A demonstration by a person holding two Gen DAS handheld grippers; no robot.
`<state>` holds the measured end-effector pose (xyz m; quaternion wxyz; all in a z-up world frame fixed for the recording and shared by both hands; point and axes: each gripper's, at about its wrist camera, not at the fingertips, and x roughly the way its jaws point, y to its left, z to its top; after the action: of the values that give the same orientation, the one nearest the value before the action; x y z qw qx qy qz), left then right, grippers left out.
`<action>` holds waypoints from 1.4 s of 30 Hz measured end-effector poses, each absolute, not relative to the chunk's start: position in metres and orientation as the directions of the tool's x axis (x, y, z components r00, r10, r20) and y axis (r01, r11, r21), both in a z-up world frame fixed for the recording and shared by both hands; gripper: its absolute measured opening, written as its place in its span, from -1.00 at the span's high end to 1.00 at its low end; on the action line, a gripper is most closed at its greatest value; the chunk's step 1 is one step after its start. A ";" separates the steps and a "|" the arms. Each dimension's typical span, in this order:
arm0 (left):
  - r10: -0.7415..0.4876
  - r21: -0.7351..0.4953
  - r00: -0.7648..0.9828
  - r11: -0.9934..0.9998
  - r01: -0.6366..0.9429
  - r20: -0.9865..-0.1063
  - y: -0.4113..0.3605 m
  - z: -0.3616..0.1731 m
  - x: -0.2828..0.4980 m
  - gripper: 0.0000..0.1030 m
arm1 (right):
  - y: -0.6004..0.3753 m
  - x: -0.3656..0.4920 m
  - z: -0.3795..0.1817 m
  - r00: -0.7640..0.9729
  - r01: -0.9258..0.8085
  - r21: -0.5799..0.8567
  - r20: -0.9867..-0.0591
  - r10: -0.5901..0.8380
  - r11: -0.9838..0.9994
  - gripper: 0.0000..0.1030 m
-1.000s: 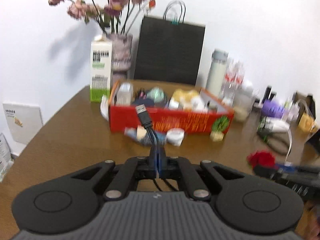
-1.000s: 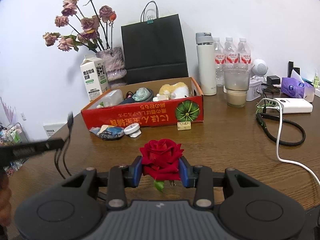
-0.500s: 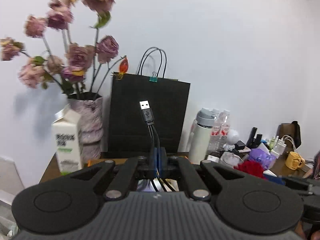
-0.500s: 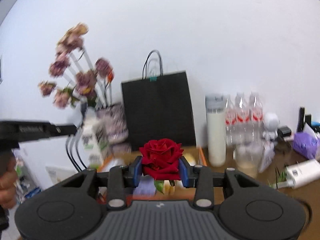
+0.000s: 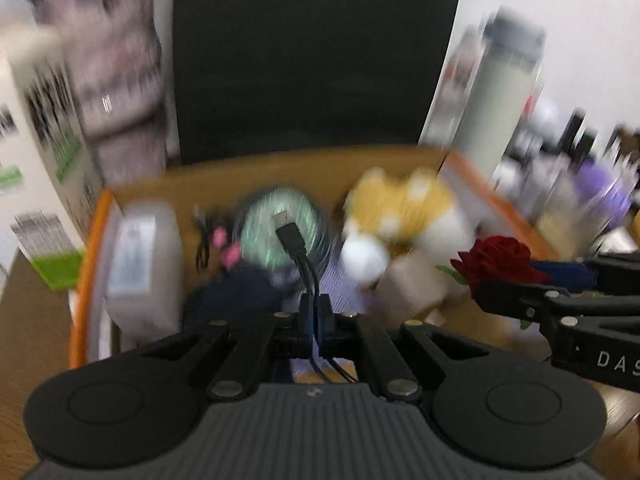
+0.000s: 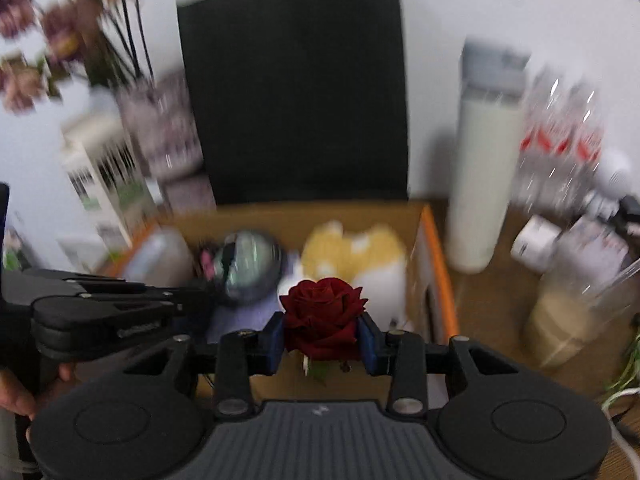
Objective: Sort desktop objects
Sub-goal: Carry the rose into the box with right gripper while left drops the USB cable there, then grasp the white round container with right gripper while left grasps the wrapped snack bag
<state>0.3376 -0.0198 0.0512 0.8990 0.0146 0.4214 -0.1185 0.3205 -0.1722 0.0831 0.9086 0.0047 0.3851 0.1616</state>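
The left tongs (image 5: 315, 312) are matte black, with two round discs set on a grey ribbed housing, angled link bars and silver rivets. The right tongs (image 6: 322, 340) match them but show blue pads (image 6: 275, 338) on the fingertips. Seen from the side, their black frame carries white letters "DAS". A bare hand (image 6: 16, 396) grips the left handle.

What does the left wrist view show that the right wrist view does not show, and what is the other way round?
Only the left wrist view shows the USB cable pinched in the left gripper. Only the right wrist view shows the blue pads of the right gripper pressing the red rose, and a hand. Both show the cardboard box, black paper bag and yellow plush toy.
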 end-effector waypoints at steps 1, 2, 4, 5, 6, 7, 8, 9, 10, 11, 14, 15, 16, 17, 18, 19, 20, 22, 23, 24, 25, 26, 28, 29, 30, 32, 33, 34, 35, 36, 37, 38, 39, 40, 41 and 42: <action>-0.190 -0.057 0.621 0.972 0.228 -0.761 -0.021 0.045 0.336 0.94 | -0.168 0.325 0.073 0.629 -0.288 0.133 -0.720 0.293 0.948 0.30; -0.207 -0.064 0.624 0.968 0.244 -0.754 -0.019 0.042 0.334 0.91 | -0.163 0.328 0.064 0.606 -0.291 0.136 -0.740 0.292 0.947 0.30; -0.265 -0.124 0.619 0.957 0.261 -0.739 -0.009 0.044 0.330 0.89 | -0.155 0.331 0.048 0.561 -0.299 0.154 -0.770 0.304 0.942 0.28; -0.283 -0.146 0.627 0.954 0.261 -0.726 -0.003 0.048 0.327 0.86 | -0.150 0.333 0.044 0.548 -0.304 0.161 -0.777 0.311 0.939 0.27; -0.288 -0.155 0.637 0.954 0.257 -0.715 0.002 0.053 0.325 0.82 | -0.147 0.334 0.041 0.537 -0.313 0.168 -0.781 0.320 0.935 0.27; -0.287 -0.158 0.652 0.955 0.250 -0.702 0.009 0.060 0.322 0.80 | -0.144 0.335 0.039 0.525 -0.313 0.176 -0.787 0.325 0.933 0.27; -0.285 -0.164 0.666 0.957 0.239 -0.689 0.015 0.067 0.320 0.74 | -0.143 0.335 0.037 0.523 -0.311 0.184 -0.786 0.329 0.932 0.27; -0.279 -0.168 0.680 0.959 0.226 -0.678 0.020 0.075 0.319 0.63 | -0.141 0.336 0.036 0.516 -0.311 0.198 -0.786 0.340 0.929 0.23; -0.265 -0.164 0.696 0.964 0.210 -0.667 0.025 0.083 0.315 0.55 | -0.139 0.338 0.037 0.508 -0.314 0.211 -0.787 0.351 0.926 0.18; -0.246 -0.154 0.711 0.969 0.193 -0.659 0.030 0.089 0.311 0.42 | -0.137 0.339 0.037 0.501 -0.316 0.219 -0.788 0.358 0.923 0.11; -0.185 -0.110 0.727 0.983 0.150 -0.662 0.034 0.102 0.300 0.06 | -0.136 0.341 0.045 0.493 -0.296 0.218 -0.799 0.344 0.930 0.02; -0.170 -0.100 0.726 0.985 0.139 -0.666 0.035 0.105 0.295 -0.11 | -0.140 0.340 0.051 0.504 -0.289 0.232 -0.788 0.353 0.929 -0.02; -0.163 -0.097 0.726 0.987 0.131 -0.668 0.035 0.107 0.294 -0.17 | -0.145 0.337 0.057 0.516 -0.285 0.243 -0.776 0.362 0.927 -0.04; -0.162 -0.098 0.727 0.987 0.130 -0.667 0.035 0.109 0.289 -0.31 | -0.149 0.333 0.064 0.528 -0.281 0.249 -0.766 0.366 0.927 -0.07; -0.160 -0.099 0.727 0.987 0.127 -0.667 0.034 0.111 0.283 -0.54 | -0.153 0.329 0.072 0.541 -0.279 0.246 -0.758 0.364 0.928 -0.07; -0.157 -0.099 0.728 0.988 0.121 -0.668 0.033 0.113 0.279 -0.60 | -0.156 0.323 0.079 0.559 -0.277 0.233 -0.750 0.354 0.932 -0.07; -0.160 -0.102 0.727 0.987 0.123 -0.667 0.031 0.115 0.273 -0.62 | -0.159 0.316 0.086 0.573 -0.276 0.219 -0.744 0.343 0.936 -0.11; -0.152 -0.101 0.727 0.988 0.113 -0.669 0.026 0.116 0.262 -0.70 | -0.163 0.307 0.095 0.582 -0.279 0.199 -0.743 0.330 0.939 -0.15; -0.141 -0.098 0.727 0.990 0.101 -0.672 0.025 0.118 0.255 -0.79 | -0.164 0.300 0.100 0.586 -0.283 0.191 -0.742 0.327 0.940 -0.15; -0.132 -0.096 0.725 0.991 0.091 -0.676 0.025 0.119 0.248 -0.88 | -0.166 0.293 0.104 0.592 -0.282 0.183 -0.739 0.321 0.942 -0.18; -0.126 -0.094 0.720 0.992 0.084 -0.683 0.024 0.120 0.241 -0.91 | -0.167 0.287 0.108 0.597 -0.278 0.177 -0.738 0.314 0.944 -0.20; -0.125 -0.095 0.713 0.992 0.081 -0.690 0.024 0.121 0.234 -0.95 | -0.168 0.279 0.113 0.603 -0.275 0.165 -0.738 0.303 0.947 -0.30; -0.134 -0.100 0.702 0.991 0.090 -0.700 0.024 0.122 0.218 -1.00 | -0.168 0.266 0.118 0.620 -0.272 0.122 -0.737 0.270 0.955 -0.46; -0.137 -0.098 0.702 0.991 0.096 -0.699 0.025 0.122 0.209 -1.00 | -0.169 0.258 0.121 0.635 -0.272 0.088 -0.732 0.247 0.958 -0.54; -0.131 -0.098 0.712 0.991 0.087 -0.690 0.027 0.122 0.198 -1.00 | -0.172 0.247 0.123 0.657 -0.270 0.051 -0.720 0.223 0.961 -0.59; -0.103 -0.098 0.732 0.994 0.050 -0.673 0.032 0.120 0.177 -1.00 | -0.179 0.229 0.123 0.698 -0.241 0.010 -0.693 0.181 0.970 -0.64; -0.087 -0.099 0.747 0.995 0.029 -0.659 0.034 0.119 0.164 -1.00 | -0.185 0.219 0.122 0.712 -0.218 0.003 -0.684 0.162 0.976 -0.66; -0.080 -0.104 0.762 0.994 0.016 -0.642 0.036 0.117 0.152 -1.00 | -0.190 0.208 0.119 0.722 -0.199 0.007 -0.675 0.152 0.980 -0.67; -0.083 -0.110 0.777 0.994 0.017 -0.624 0.037 0.114 0.139 -1.00 | -0.195 0.197 0.116 0.729 -0.189 0.013 -0.668 0.149 0.982 -0.67; -0.094 -0.120 0.789 0.992 0.026 -0.608 0.037 0.111 0.126 -1.00 | -0.199 0.186 0.112 0.735 -0.190 0.020 -0.660 0.156 0.982 -0.69; -0.097 -0.133 0.796 0.991 0.022 -0.597 0.039 0.107 0.115 -1.00 | -0.202 0.173 0.107 0.742 -0.197 0.027 -0.649 0.167 0.980 -0.69; -0.093 -0.141 0.802 0.990 0.012 -0.590 0.038 0.103 0.104 -1.00 | -0.204 0.159 0.101 0.749 -0.203 0.030 -0.639 0.175 0.979 -0.69; -0.092 -0.145 0.809 0.989 0.008 -0.581 0.036 0.097 0.089 -1.00 | -0.204 0.146 0.094 0.755 -0.203 0.030 -0.632 0.177 0.979 -0.69; -0.084 -0.142 0.817 0.990 0.002 -0.571 0.034 0.092 0.077 -1.00 | -0.205 0.134 0.087 0.759 -0.199 0.030 -0.627 0.173 0.980 -0.69; -0.069 -0.131 0.825 0.991 -0.006 -0.561 0.030 0.086 0.064 -1.00 | -0.206 0.120 0.079 0.762 -0.201 0.032 -0.623 0.177 0.979 -0.69; -0.061 -0.117 0.832 0.993 -0.005 -0.552 0.027 0.079 0.050 -1.00 | -0.205 0.108 0.072 0.760 -0.205 0.038 -0.624 0.184 0.978 -0.70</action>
<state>0.0502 0.0270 0.0791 0.9553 -0.0566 0.2898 -0.0146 0.1082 -0.2046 0.0719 0.9379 -0.0163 0.3307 0.1038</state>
